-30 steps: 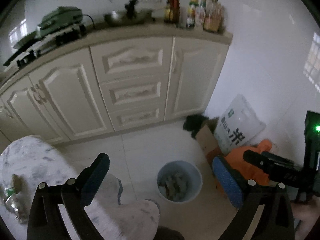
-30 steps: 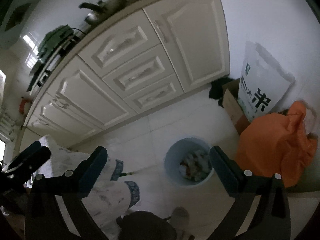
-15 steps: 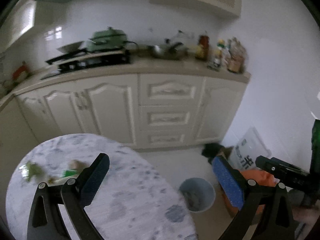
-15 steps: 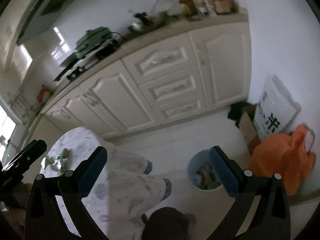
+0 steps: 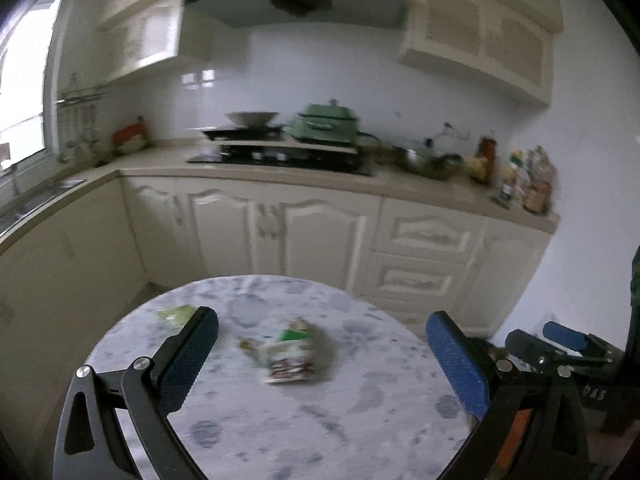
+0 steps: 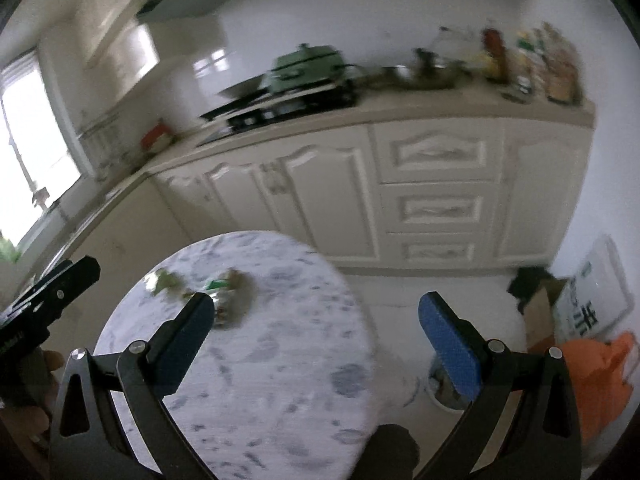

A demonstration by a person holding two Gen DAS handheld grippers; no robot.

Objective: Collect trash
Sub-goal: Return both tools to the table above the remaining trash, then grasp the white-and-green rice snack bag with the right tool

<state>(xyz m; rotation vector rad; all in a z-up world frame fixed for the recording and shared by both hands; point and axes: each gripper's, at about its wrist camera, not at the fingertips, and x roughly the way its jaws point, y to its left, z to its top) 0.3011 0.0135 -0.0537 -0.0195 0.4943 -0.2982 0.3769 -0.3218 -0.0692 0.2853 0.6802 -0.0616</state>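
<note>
Round marbled table (image 5: pixel 320 420) below both grippers. Left gripper (image 5: pixel 322 354) spread wide, empty, above a crumpled wrapper (image 5: pixel 290 358) near table centre; blurred, perhaps foil. Green scrap (image 5: pixel 174 314) by far-left rim. Right gripper (image 6: pixel 312 338) wide, empty. Bin (image 6: pixel 440 394) right of table.

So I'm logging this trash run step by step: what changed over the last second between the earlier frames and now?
Both grippers swung up from the floor bin toward the round marble-patterned table. The left gripper now faces the crumpled snack wrapper; the right gripper points past the table edge, with the pale blue bin low behind its finger. Nothing was gripped or released. Both remain open and empty; the wrappers remain on the table.
</note>
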